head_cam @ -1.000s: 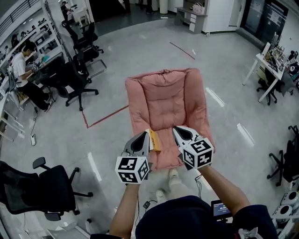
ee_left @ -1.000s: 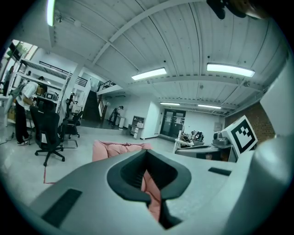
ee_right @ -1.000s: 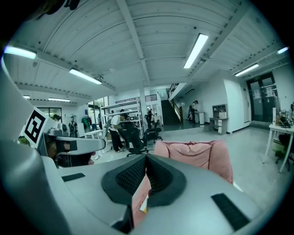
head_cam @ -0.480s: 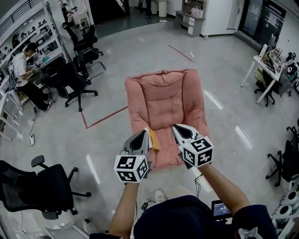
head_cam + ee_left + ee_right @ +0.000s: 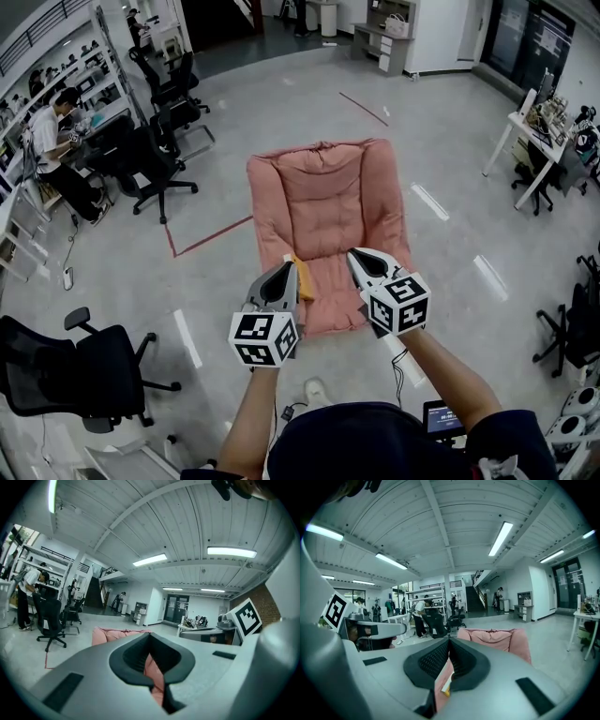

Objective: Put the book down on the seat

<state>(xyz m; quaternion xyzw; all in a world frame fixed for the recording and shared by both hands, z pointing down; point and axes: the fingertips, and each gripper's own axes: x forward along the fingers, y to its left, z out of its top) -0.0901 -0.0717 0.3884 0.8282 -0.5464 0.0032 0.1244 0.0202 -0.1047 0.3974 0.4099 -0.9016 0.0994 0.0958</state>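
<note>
A pink padded seat (image 5: 323, 206) stands on the grey floor in front of me. An orange-yellow book (image 5: 303, 278) lies on its front left part, against the left arm cushion. My left gripper (image 5: 290, 266) hovers right beside the book, jaws shut with nothing seen between them. Whether it touches the book I cannot tell. My right gripper (image 5: 353, 254) is shut and empty over the seat's front right. The left gripper view shows the left gripper (image 5: 157, 686) with the seat (image 5: 117, 633) ahead. Past the right gripper (image 5: 440, 686) lie pink cushion (image 5: 497, 637) and a sliver of book (image 5: 446, 686).
Black office chairs (image 5: 155, 159) stand at the back left, and another one (image 5: 66, 370) at the near left. A person (image 5: 52, 141) sits at a desk on the far left. A white desk (image 5: 539, 131) is at the right. Red tape (image 5: 211, 234) marks the floor.
The seat has drifted slightly left and away in the head view, and the shoe near its front edge is out of sight. Both grippers stay shut, side by side.
</note>
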